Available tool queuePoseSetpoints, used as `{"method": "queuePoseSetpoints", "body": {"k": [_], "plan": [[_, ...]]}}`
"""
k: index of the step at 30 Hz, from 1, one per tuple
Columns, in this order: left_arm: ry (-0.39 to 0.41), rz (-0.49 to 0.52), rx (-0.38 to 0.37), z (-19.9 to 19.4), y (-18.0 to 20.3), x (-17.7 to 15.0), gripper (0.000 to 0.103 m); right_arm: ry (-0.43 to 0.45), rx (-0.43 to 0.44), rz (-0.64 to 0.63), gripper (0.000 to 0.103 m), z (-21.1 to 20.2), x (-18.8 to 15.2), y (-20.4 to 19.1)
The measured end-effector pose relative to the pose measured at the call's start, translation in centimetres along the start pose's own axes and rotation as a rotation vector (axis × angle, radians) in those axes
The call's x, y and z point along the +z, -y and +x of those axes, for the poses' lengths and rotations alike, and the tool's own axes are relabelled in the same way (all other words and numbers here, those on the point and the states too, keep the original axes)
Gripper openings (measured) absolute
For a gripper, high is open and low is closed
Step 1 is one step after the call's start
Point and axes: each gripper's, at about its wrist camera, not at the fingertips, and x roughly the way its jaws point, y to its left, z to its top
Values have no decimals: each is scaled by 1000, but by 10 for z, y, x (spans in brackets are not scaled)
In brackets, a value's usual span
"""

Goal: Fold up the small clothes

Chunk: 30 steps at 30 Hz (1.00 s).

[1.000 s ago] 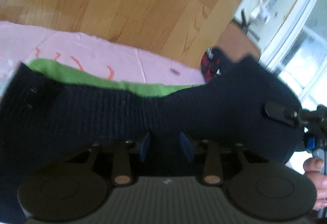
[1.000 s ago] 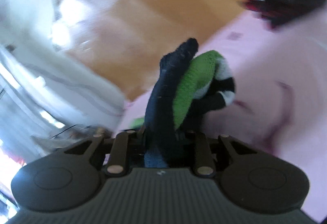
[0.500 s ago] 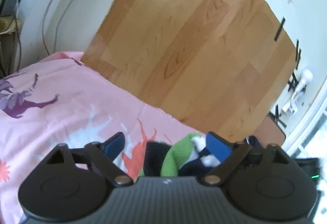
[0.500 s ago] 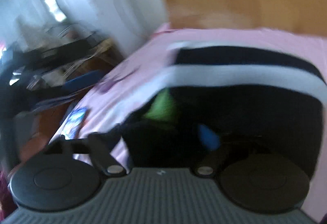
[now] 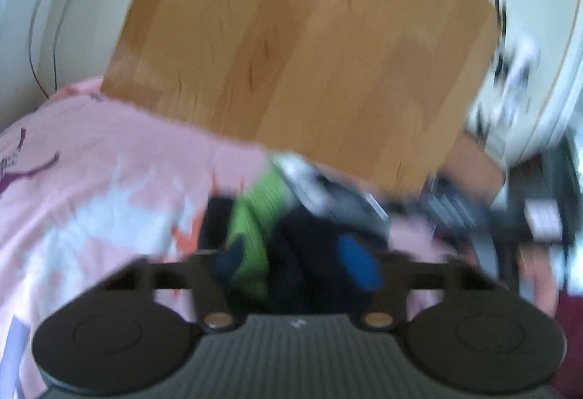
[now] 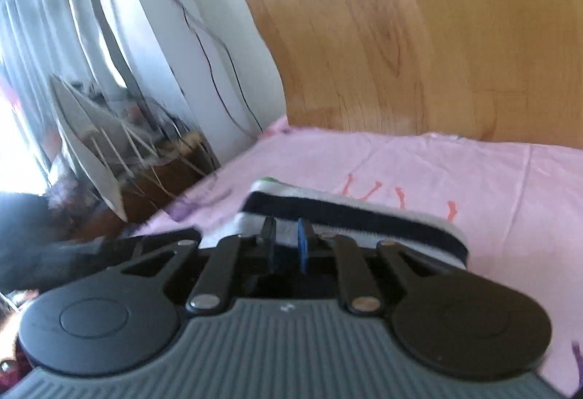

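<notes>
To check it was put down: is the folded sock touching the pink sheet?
Touching. The right wrist view shows the folded sock lying flat on the pink sheet, no gap.

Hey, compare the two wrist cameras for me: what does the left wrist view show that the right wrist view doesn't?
Only the left wrist view: the sock with its green ribbing broadly exposed, and blurred white objects by the far wall.

Only the right wrist view: curtains, a cluttered pile of papers past the sheet's edge, and the sock seen folded, with clear navy and white stripes.

Both: the pink printed sheet, the wooden floor, a cable running down the wall, and that sock.
</notes>
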Motion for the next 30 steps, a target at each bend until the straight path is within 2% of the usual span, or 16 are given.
{"method": "queuePoseSetpoints", "body": {"k": [1, 2, 4, 8, 10, 11, 13, 14, 15, 16, 17, 21, 22, 25, 27, 30], "plan": [[-46, 16, 30, 8, 2, -7, 18, -39, -17, -9, 15, 17, 4, 2], [-87, 23, 67, 15, 2, -15, 16, -81, -47, -20, 14, 37, 6, 5], [-87, 0, 84, 16, -4, -28, 15, -137, -79, 0, 10, 67, 0, 14], [-88, -80, 43, 6, -18, -28, 16, -114, -1, 124, 8, 76, -1, 37], [-94, -76, 42, 4, -20, -25, 19, -100, 2, 114, 8, 70, -5, 35], [-91, -60, 45, 1, -19, -24, 21, -90, 1, 112, 9, 64, -6, 33], [-71, -38, 46, -7, -18, -20, 26, -63, 31, 155, 21, 45, -7, 31], [-57, -39, 47, -12, -19, -16, 34, -47, 55, 180, 27, 34, -7, 33], [-44, -47, 48, -15, -20, -11, 40, -18, 78, 198, 41, 21, -9, 34], [-28, -54, 46, -18, -20, -7, 52, 19, 83, 207, 47, 10, -12, 33], [-13, -54, 41, -19, -19, -2, 59, 50, 73, 206, 47, 0, -16, 31], [-32, -16, 5, 0, -7, 12, 60, 93, 69, 186, 42, -31, -37, 27], [-56, -6, 6, 11, -3, 13, 57, 86, 70, 178, 31, -35, -43, 26], [-149, -23, 42, 40, -3, 8, 9, 21, 106, 149, 22, -29, -60, 17], [-132, -55, 28, 32, -10, 2, 8, -70, 122, 143, 23, -16, -78, 9], [-97, -109, 24, 15, -24, 1, 8, -44, 134, 45, 27, -22, -90, -5]]}}
